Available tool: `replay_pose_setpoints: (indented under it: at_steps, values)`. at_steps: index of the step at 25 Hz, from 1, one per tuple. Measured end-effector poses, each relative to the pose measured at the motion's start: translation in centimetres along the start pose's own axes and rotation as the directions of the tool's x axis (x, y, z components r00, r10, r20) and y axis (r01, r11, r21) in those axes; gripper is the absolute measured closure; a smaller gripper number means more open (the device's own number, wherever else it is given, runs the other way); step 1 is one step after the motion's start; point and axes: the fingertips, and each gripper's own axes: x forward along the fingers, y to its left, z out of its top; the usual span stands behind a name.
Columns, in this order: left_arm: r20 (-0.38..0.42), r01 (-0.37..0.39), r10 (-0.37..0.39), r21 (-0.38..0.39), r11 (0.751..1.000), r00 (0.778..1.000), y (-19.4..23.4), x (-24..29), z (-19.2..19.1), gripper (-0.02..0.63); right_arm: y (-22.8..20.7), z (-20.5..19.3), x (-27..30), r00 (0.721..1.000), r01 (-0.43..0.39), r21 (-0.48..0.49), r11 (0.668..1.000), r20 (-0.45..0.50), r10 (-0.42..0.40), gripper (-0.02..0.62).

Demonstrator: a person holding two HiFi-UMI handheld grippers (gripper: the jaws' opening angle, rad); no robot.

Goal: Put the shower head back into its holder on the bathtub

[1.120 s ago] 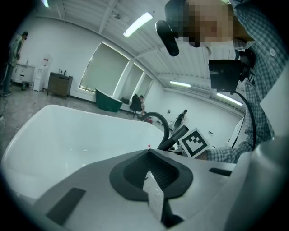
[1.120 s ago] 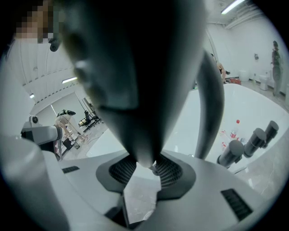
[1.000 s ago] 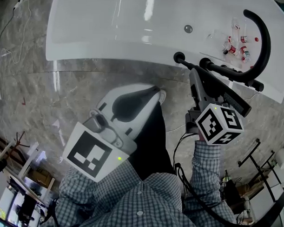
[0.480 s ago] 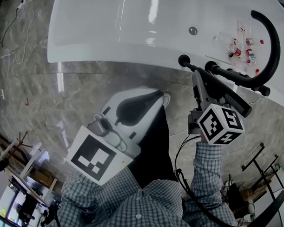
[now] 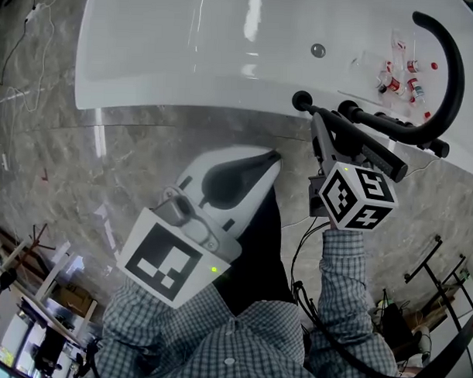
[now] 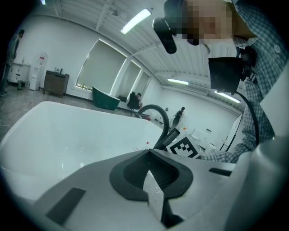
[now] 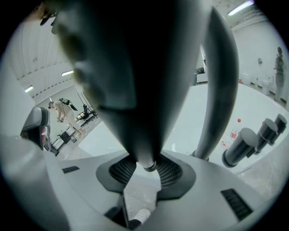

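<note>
The slim black shower head [image 5: 385, 160] lies lengthwise between the jaws of my right gripper [image 5: 322, 129], its far tip just short of the white bathtub's [image 5: 187, 51] near rim. In the right gripper view the shower head [image 7: 135, 67] fills the middle and tapers down between the pads, where the right gripper [image 7: 146, 173] is shut on it. A row of black fittings [image 5: 378, 119] stands on the rim beside it, with a curved black pipe [image 5: 453, 76] arching over them. My left gripper [image 5: 270, 157] hangs over the floor, shut and empty [image 6: 149, 153].
Small bottles [image 5: 395, 74] lie on the tub's ledge near the curved pipe. A round fitting [image 5: 317, 49] sits on the tub's inner wall. Marble floor [image 5: 67, 155] runs in front of the tub, and metal racks [image 5: 420, 260] stand at the right.
My right gripper has sunk a little with the shower head, staying by the tub's rim. The left gripper has kept its place.
</note>
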Motion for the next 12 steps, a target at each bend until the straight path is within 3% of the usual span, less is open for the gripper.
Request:
replay_pose_setpoints:
  at_steps: [12]
  values:
    - [-0.011,-0.016,0.016,-0.011,1.0,1.0,1.0,-0.2,-0.6,0.597,-0.2,-1.1,1.9,0.999,0.025,-0.061,0.998,-0.036,-0.028,0.46]
